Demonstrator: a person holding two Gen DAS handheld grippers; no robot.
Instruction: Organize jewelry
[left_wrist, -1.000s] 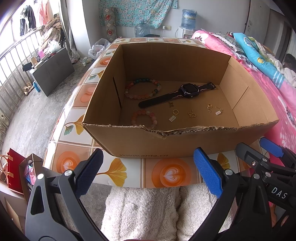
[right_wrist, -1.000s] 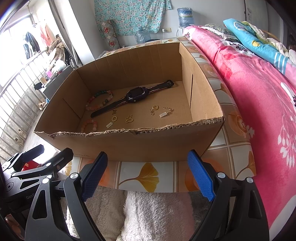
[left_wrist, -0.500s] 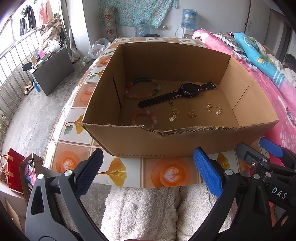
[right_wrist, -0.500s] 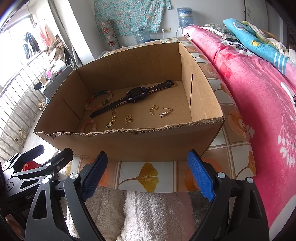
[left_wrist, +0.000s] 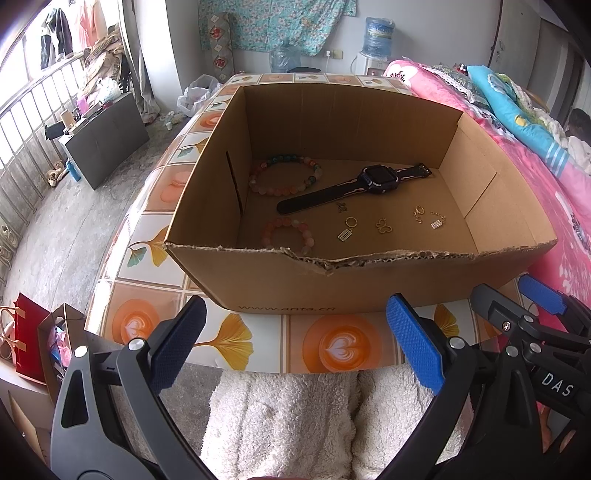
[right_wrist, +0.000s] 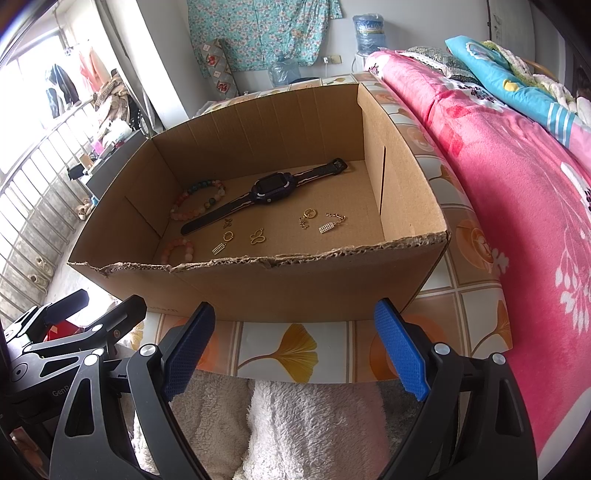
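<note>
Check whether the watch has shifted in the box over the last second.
No. The watch lies where it did, its strap end beside the bracelet, same place against the box walls.

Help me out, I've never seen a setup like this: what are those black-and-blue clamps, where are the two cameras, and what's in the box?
They are two hand-held grippers; each carries a camera looking along its fingers. One picture is from the left gripper, the other from the right gripper. Both are open and hold nothing. On the tiled table stands a cardboard box. Inside lie a dark watch, two bead bracelets and several small gold charms.
</note>
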